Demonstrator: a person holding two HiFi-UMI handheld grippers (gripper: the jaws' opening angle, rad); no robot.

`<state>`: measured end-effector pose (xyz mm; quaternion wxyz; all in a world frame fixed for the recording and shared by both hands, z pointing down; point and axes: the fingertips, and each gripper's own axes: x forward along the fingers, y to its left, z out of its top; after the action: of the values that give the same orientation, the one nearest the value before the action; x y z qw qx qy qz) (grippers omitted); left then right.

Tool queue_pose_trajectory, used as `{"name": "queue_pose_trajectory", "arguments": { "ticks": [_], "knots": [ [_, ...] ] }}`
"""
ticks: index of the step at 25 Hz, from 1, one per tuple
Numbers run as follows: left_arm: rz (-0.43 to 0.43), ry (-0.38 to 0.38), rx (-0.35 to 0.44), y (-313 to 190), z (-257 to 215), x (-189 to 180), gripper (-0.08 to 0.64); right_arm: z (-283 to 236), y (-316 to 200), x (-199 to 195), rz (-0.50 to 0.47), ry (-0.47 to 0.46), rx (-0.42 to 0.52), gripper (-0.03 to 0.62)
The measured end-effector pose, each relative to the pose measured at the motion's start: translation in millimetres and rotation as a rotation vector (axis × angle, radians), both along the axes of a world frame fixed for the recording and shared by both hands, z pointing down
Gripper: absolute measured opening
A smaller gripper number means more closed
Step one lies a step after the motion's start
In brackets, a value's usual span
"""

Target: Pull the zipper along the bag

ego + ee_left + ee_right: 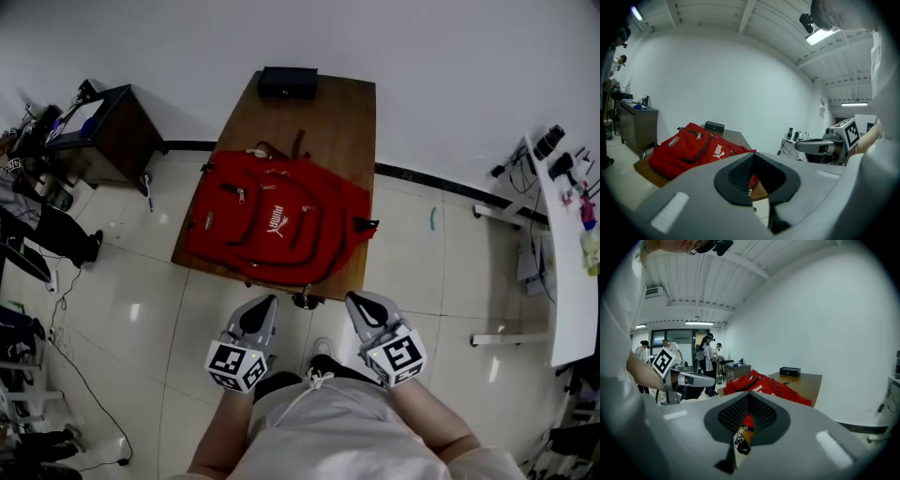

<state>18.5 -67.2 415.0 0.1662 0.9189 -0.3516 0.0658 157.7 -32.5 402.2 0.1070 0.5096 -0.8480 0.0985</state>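
Note:
A red backpack (272,225) lies flat on a wooden table (347,122), front pockets up, with zipper tracks curving across them. A small dark pendant (306,301) hangs off its near edge. Both grippers hover close to my body, short of the table and apart from the bag. My left gripper (269,302) is shut with nothing in it. My right gripper (354,300) also looks shut and holds nothing. In the left gripper view the backpack (689,147) lies ahead beyond the closed jaws. In the right gripper view the backpack (759,384) and the pendant (742,439) show past the jaws.
A black box (288,82) sits at the table's far end by the wall. A dark cabinet (103,131) stands to the left, a white bench (572,253) with gear to the right. Cables trail on the tiled floor at left. People (707,363) stand in the background.

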Motion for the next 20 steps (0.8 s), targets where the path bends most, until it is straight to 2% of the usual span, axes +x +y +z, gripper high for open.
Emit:
{"name": "queue_pose_trajectory", "arguments": {
  "ticks": [4, 8, 11, 16, 20],
  "knots": [
    [-0.026, -0.014, -0.046, -5.0, 20.4, 15.3, 0.006, 20.2, -23.2, 16.0, -0.048, 0.012, -0.043, 0.006],
    [-0.037, -0.034, -0.094, -4.4, 38.7, 22.1, 0.006, 36.4, -36.0, 14.8, -0.103, 0.012, -0.080, 0.006],
    [-0.021, -0.045, -0.119, -9.0, 49.6, 28.7, 0.006, 46.8, -46.2, 7.8, -0.142, 0.012, -0.096, 0.006],
    [0.012, -0.066, -0.182, -21.6, 74.5, 36.3, 0.006, 65.5, -66.5, 1.7, -0.147, -0.005, -0.161, 0.006],
    [0.025, -0.126, -0.262, -24.4, 110.0, 42.6, 0.006, 87.8, -77.2, -5.3, -0.168, 0.008, -0.206, 0.006]
  ]
}}
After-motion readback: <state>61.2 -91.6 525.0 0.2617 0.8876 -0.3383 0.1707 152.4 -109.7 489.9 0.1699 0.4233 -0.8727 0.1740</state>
